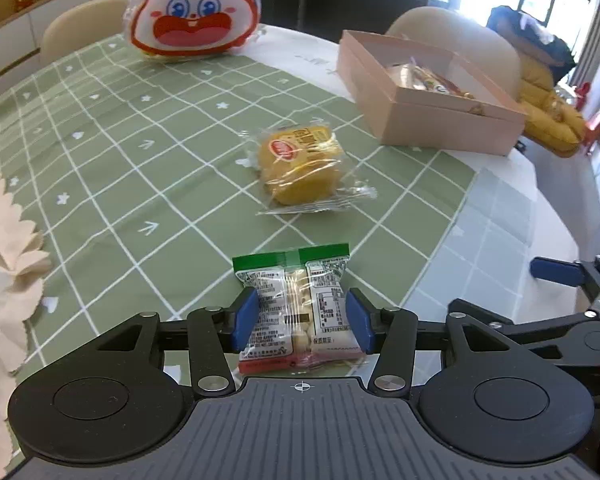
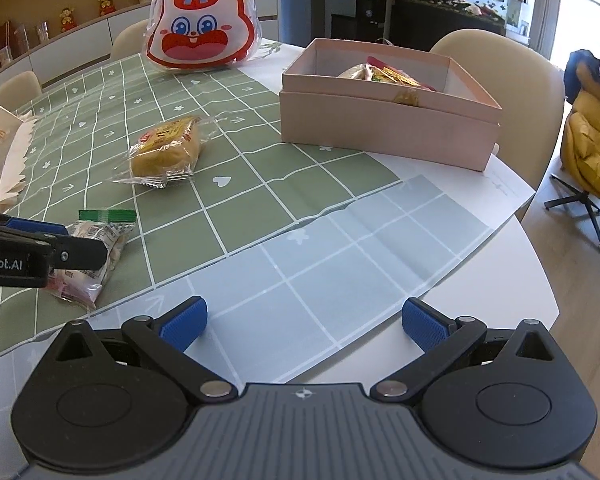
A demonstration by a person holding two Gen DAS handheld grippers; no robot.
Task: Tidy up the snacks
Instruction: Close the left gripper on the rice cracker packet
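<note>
On the green checked tablecloth [image 1: 112,168] I count two loose snacks: one clear-wrapped yellow cake [image 1: 302,166] at twelve o'clock and one green-topped nut packet [image 1: 300,304] clamped in my left gripper [image 1: 301,320], while my right gripper [image 2: 304,322] gapes wide, holding nothing, with one open pink cardboard box [image 2: 384,136] at one o'clock.

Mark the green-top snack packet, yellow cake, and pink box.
green-top snack packet [image 1: 296,304]: left wrist view, printed middle panel.
yellow cake [image 2: 166,154]: right wrist view, cake body.
pink box [image 2: 384,130]: right wrist view, front wall.
</note>
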